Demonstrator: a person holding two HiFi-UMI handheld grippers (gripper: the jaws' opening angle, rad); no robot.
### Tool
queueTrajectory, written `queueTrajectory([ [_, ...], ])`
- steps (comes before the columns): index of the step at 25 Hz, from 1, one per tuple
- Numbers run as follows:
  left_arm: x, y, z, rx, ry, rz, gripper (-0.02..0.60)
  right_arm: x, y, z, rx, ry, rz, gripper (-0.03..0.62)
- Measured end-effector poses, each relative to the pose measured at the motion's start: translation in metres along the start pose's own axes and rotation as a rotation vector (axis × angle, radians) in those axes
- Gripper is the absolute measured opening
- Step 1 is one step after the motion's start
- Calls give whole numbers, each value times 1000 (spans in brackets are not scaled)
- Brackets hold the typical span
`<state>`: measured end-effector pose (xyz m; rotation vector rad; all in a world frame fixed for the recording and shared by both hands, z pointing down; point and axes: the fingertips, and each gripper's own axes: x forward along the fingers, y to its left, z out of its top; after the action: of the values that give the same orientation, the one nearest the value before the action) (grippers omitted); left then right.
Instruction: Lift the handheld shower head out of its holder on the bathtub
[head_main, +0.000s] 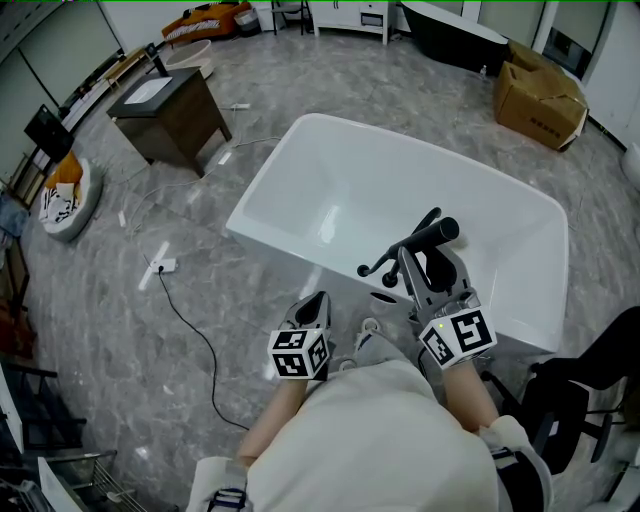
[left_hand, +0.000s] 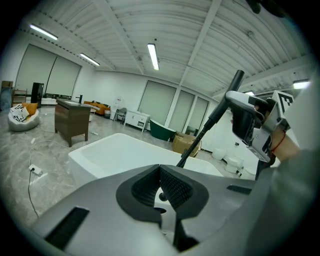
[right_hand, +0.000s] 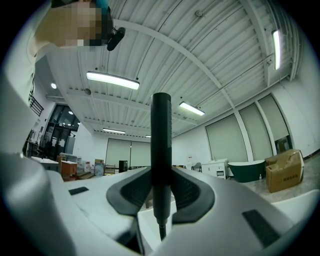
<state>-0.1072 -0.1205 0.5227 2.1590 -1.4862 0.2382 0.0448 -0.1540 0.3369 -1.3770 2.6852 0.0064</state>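
The black handheld shower head (head_main: 428, 238) hangs over the near rim of the white bathtub (head_main: 330, 170). My right gripper (head_main: 408, 258) is shut on it. In the right gripper view the wand (right_hand: 161, 140) stands upright with the pads pressed on both sides of it, and the thin hose leaves it below. In the left gripper view the wand (left_hand: 220, 111) and its hose (left_hand: 192, 145) rise above the tub (left_hand: 115, 150), held by the right gripper. My left gripper (head_main: 318, 300) hovers low in front of the tub's near wall. Its pads (left_hand: 172, 186) meet with nothing between them.
A dark wooden cabinet (head_main: 170, 110) stands on the floor at the far left. A cardboard box (head_main: 540, 95) and a black tub (head_main: 455, 30) sit at the back right. A cable (head_main: 190, 320) trails across the grey floor at left. A black chair (head_main: 590, 390) is close at my right.
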Motion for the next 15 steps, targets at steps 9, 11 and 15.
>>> queueTrajectory([
  [9, 2, -5, 2, 3, 3, -8, 20, 0, -4, 4, 3, 2, -2, 129],
  [11, 3, -3, 2, 2, 4, -6, 20, 1, -4, 4, 0, 1, -2, 129],
  [15, 4, -3, 2, 3, 6, -6, 20, 2, -6, 3, -2, 3, -3, 129],
])
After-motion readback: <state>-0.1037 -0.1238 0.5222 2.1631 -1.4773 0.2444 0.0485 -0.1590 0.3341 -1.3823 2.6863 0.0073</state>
